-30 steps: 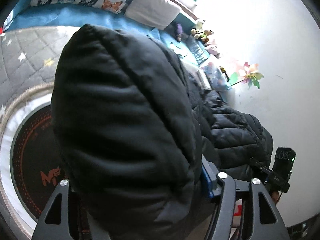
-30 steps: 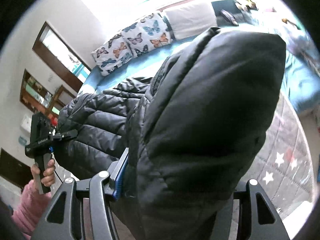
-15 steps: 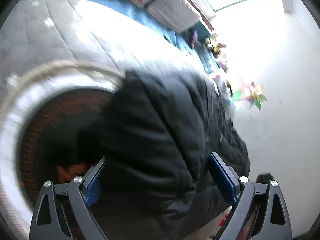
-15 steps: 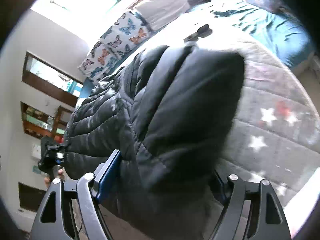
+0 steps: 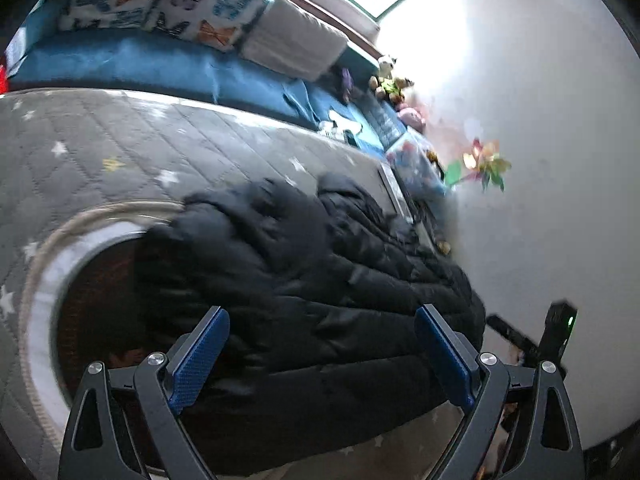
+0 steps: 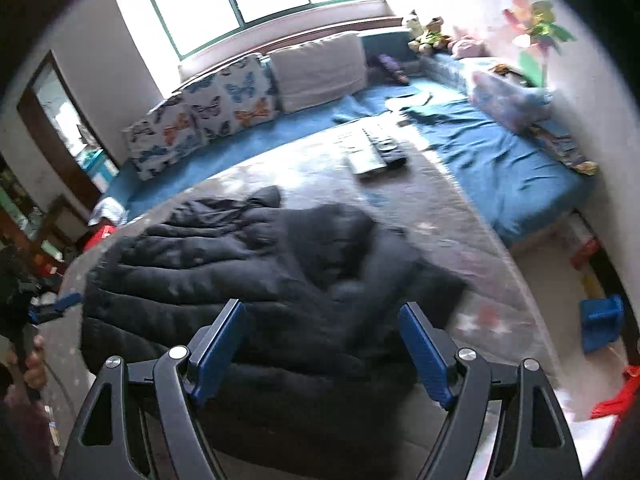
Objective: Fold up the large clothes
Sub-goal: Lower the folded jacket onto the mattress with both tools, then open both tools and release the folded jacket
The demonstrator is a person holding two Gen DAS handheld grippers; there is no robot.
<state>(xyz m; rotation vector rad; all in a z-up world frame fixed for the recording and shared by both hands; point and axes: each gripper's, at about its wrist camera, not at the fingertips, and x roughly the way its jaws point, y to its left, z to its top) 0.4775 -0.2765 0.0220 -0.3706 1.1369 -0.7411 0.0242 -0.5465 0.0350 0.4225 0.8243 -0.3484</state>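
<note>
Both tools have let go. A second ago each was clamped on a thick fold of the black puffer jacket [image 5: 320, 280], holding it up in front of the cameras; half a second ago the jaws were already opening as the fabric dropped. Now the left tool [image 5: 320, 344] and the right tool [image 6: 322, 340] both stand spread wide, blue pads clear of the fabric, nothing between them.

The jacket lies on the grey star-print quilted mat [image 5: 100, 140], near edge of the bed, partly covering the round dark logo patch [image 5: 80, 300] on the mat. In the right wrist view it reads as a doubled-over bundle: quilted body toward the left, a smoother panel [image 6: 360, 248] laid over the right side. Edges are motion-blurred in both views, so I can't tell how cleanly the layers line up.

Read: one fold has just been laid down and released. Jacket is compact but lumpy, likely not final. Puffy fill tends to spring back, so the top layer may lift or slide.

Next move probably needs a regrasp on an outer edge for another fold, or a press-down to flatten.

Clutter: remotes and a flat box [image 6: 374, 152] sit further up the mat, well apart from the jacket. Butterfly pillows [image 6: 200, 120] at the back of the blue sheet [image 6: 500, 152].
</note>
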